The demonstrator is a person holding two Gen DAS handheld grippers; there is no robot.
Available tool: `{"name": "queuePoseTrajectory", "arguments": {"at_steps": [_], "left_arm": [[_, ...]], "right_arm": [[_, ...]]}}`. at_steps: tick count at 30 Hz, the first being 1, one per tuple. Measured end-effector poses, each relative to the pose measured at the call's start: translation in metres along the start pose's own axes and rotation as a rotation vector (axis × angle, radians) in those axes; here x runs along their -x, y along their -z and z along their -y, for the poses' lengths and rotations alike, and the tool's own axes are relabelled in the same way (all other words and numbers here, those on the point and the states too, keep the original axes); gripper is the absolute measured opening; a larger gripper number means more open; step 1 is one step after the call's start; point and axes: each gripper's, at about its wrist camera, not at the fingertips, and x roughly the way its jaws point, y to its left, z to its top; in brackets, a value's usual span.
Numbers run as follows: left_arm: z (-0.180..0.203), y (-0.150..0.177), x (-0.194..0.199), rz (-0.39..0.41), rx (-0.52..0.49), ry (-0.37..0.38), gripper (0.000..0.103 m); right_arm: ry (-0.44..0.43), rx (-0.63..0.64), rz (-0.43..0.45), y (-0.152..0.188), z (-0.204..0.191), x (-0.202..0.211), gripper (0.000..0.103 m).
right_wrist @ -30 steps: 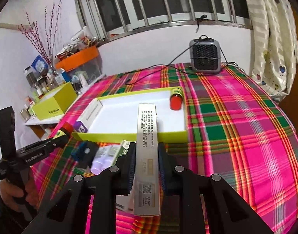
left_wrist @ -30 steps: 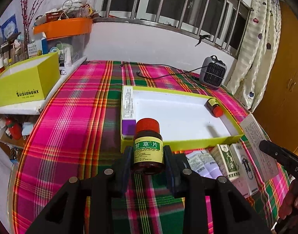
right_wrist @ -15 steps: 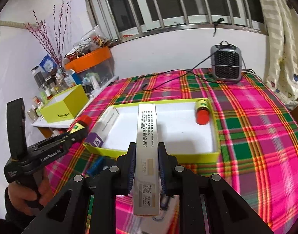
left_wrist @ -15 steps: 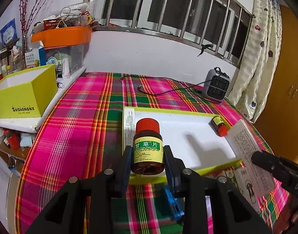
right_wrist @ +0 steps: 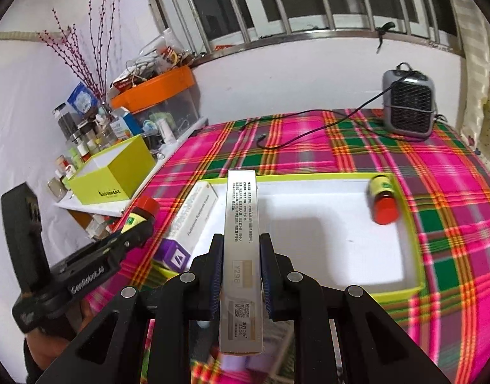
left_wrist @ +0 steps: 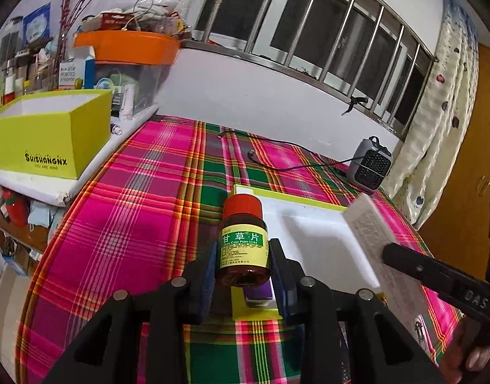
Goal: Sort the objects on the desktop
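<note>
Our left claw (left_wrist: 243,267) pinches a brown pill bottle (left_wrist: 244,242) with a red cap, its pads pressed on either side of the yellow label, and our right claw (right_wrist: 238,275) is clamped on a long silver carton (right_wrist: 241,256) that juts out ahead of it. Going from the biggest thing down: under both claws spreads the plaid tablecloth (left_wrist: 142,211), and just ahead of them lies the shallow yellow tray (right_wrist: 416,249) with its white floor, which we judge to be where the sorted things go. Far off to the left of the left claw, on a side shelf, sits a deeper yellow box (left_wrist: 49,137), and well beyond the tray stands a small grey heater (right_wrist: 408,107). Inside the tray, a white box with a purple end (right_wrist: 189,220) lies along the wall to the left of the right claw, and a second red-capped bottle (right_wrist: 383,203) lies on its side in the far right corner. So two things look sorted already, and two more are in our claws, held over the tray's near edge and not yet set down. Below the right claw something blurred shows on the cloth, perhaps more packets, so we judge the job roughly half done at best.
</note>
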Motion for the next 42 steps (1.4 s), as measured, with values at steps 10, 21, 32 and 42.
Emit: {"name": "queuePoseTrajectory", "arguments": {"at_steps": [10,21,32,42], "left_arm": [[-0.013,-0.001,0.005,0.023,0.043,0.002,0.032],[-0.02,-0.001,0.005,0.024,0.066,0.009,0.032],[-0.024,-0.001,0.004,0.018,0.079,0.014,0.032],[-0.023,-0.001,0.002,0.014,0.076,0.016,0.032]], "right_arm": [[-0.002,-0.05,-0.021,-0.023,-0.021,-0.043,0.022],[0.022,-0.14,-0.069,-0.028,-0.024,-0.085,0.022],[0.023,-0.201,-0.129,-0.025,-0.022,-0.117,0.022],[-0.115,-0.277,-0.132,-0.022,-0.021,-0.112,0.027]]}}
